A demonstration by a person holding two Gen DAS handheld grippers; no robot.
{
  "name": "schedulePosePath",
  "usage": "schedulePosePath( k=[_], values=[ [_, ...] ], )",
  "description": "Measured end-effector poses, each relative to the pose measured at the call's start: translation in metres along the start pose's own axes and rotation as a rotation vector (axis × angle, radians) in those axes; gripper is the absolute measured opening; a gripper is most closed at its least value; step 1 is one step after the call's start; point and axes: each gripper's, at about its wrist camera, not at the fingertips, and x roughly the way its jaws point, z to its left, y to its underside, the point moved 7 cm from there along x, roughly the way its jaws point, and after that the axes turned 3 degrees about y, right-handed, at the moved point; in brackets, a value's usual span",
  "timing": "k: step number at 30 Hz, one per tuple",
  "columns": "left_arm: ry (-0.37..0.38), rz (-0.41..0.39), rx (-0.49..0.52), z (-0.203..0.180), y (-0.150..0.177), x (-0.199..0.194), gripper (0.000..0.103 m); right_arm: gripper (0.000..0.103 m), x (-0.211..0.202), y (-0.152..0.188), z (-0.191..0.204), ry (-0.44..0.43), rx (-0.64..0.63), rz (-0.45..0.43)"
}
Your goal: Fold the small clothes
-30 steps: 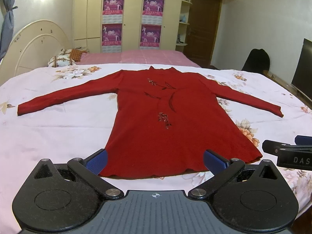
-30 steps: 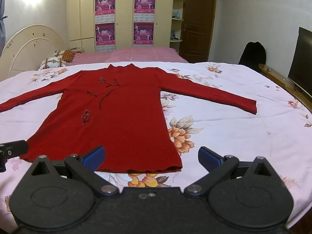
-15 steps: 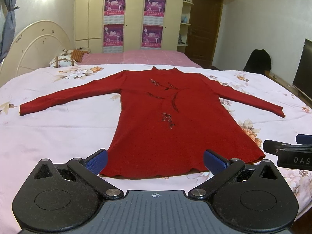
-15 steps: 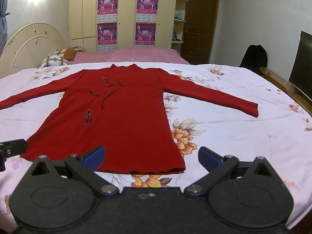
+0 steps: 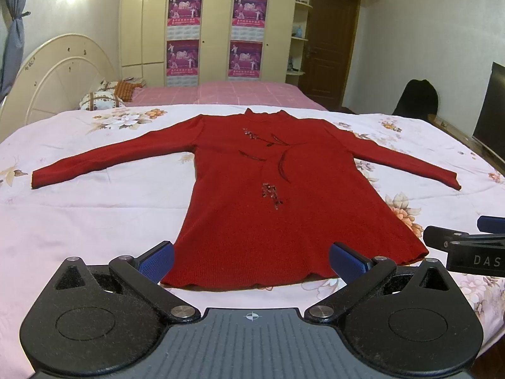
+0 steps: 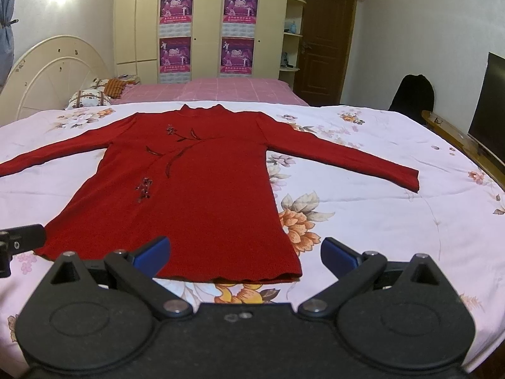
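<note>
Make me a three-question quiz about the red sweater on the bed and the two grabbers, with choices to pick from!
1. Where does the red sweater lie?
A. flat on the flowered bedspread
B. on the black chair
C. in the wardrobe

2. How many purple posters hang on the wardrobe doors?
A. two
B. four
C. six

3. What are the left gripper and the right gripper doing?
A. both shut on a sleeve
B. one open, one shut on the hem
C. both open, holding nothing

Answers: 1 A, the sweater is spread out with both sleeves stretched sideways on the bedspread. 2 B, two rows of two posters show. 3 C, the blue pads of each stand wide apart near the hem.
</note>
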Motion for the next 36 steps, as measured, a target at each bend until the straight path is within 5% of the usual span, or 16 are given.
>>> schedulePosePath(
  k=[36],
  values=[
    [-0.007,0.016,0.001,0.0020,-0.0001,0.0011,0.103,0.102,0.0055,-0.0013,0.0019,-0.006,0.001,0.010]
  ],
)
